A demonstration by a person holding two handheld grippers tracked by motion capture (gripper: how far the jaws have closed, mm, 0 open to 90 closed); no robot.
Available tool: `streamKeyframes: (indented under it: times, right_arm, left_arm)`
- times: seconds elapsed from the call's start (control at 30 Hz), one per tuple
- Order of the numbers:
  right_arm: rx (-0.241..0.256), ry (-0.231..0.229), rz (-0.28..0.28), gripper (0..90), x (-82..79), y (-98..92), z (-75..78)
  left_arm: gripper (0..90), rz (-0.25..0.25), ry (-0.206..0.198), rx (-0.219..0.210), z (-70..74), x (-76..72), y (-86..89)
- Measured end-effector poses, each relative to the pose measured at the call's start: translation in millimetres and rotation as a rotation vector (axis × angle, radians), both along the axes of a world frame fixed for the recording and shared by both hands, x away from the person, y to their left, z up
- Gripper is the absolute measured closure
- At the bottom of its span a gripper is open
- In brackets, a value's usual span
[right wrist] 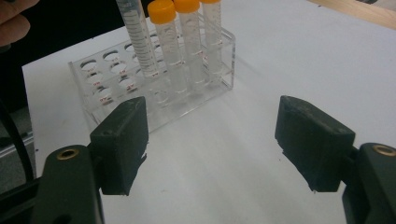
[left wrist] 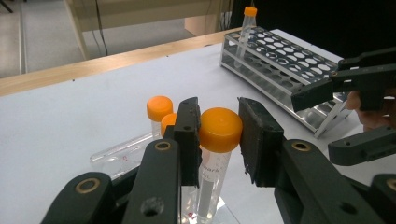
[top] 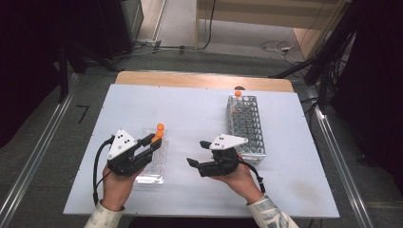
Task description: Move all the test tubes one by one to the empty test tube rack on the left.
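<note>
A clear plastic tube with an orange cap (left wrist: 219,128) stands in the clear acrylic rack (top: 153,167), and my left gripper (top: 154,140) (left wrist: 219,121) is shut on its cap. From the right gripper view this held tube (right wrist: 140,42) sits higher than the other orange-capped tubes (right wrist: 166,37) beside it in the rack (right wrist: 187,103). My right gripper (top: 196,153) (right wrist: 210,135) is open and holds nothing; it hovers over the bare white board, to the right of the clear rack and pointing at it.
A metal rack (top: 247,128) (left wrist: 280,65) stands right of centre, with one orange-capped tube (top: 237,94) (left wrist: 247,28) at its far corner. The white board (top: 190,109) lies on a wooden table; bare board shows between the racks and along the front edge.
</note>
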State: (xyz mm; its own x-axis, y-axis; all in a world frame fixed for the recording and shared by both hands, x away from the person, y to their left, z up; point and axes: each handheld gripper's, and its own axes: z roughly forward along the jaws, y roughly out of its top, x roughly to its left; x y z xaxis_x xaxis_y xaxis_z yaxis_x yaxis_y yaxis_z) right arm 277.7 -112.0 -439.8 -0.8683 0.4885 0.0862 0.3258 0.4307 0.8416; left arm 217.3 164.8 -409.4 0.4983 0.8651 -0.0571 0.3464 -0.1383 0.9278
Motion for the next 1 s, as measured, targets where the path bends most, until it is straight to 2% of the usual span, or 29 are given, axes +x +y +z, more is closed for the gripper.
streamKeyframes:
  times: [0.37, 0.43, 0.5, 0.63, 0.77, 0.87, 1.0]
  right_arm:
    - [-0.005, 0.004, 0.006, 24.3, -0.2, 0.9, -1.0]
    - [-0.005, 0.004, 0.006, 24.3, -0.3, 0.9, -1.0]
    - [-0.005, 0.002, 0.006, 24.3, -0.4, 0.8, -0.9]
    - [-0.003, 0.0, 0.005, 24.2, -0.3, 0.6, -0.7]
    - [0.004, -0.008, -0.004, 24.3, 0.1, -1.5, 1.2]
    - [0.011, -0.017, -0.021, 24.3, 1.5, -5.4, 3.9]
    - [0.013, -0.047, -0.073, 24.3, 4.8, -15.5, 12.9]
  left_arm:
    - [68.3, 0.005, 0.01, 0.001, -5.1, -0.8, -0.7]
    - [62.0, 0.006, 0.011, 0.006, -5.2, -0.9, -1.2]
    - [61.5, 0.008, 0.011, -0.001, -5.4, -1.1, -1.0]
    - [53.9, 0.005, 0.02, -0.014, -5.2, -0.7, -0.6]
    - [39.2, 0.001, 0.014, -0.042, -1.9, -1.6, 0.4]
    - [30.5, 0.004, 0.01, -0.064, 0.2, -2.3, 1.4]
    - [24.4, 0.026, 0.004, -0.094, 1.9, -2.4, 5.2]
